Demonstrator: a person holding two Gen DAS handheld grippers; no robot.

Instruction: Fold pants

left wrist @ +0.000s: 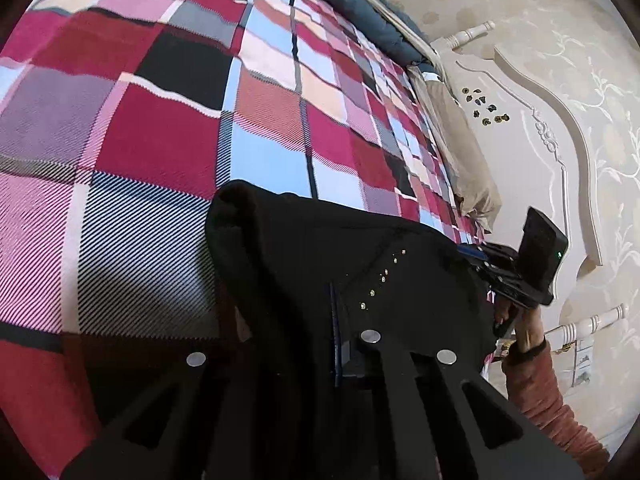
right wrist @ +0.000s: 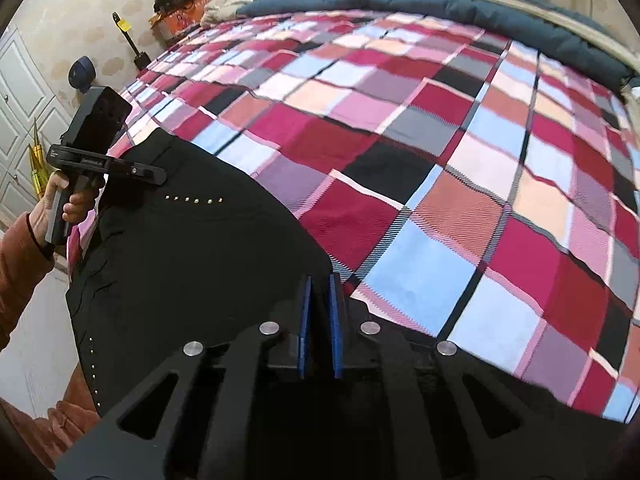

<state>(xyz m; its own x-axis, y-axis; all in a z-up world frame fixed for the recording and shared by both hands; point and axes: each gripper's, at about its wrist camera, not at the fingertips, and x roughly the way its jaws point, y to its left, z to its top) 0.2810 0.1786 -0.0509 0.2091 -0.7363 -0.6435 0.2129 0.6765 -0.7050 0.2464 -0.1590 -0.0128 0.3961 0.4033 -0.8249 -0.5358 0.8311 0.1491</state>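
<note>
Gripping black pants [right wrist: 192,248] at near edge of plaid bedspread [right wrist: 440,160], both jaws clenched on fabric: left gripper [left wrist: 340,320] and right gripper [right wrist: 320,308] at opposite ends of edge, long axis running betw. them, neither nearer.

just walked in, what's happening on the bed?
A person is folding black pants on a plaid bedspread, with a handheld tool in each hand. The left tool and the right tool are each clamped shut on an edge of the fabric. The pants lie bunched at the near edge of the bed, with no fold made yet.
</note>
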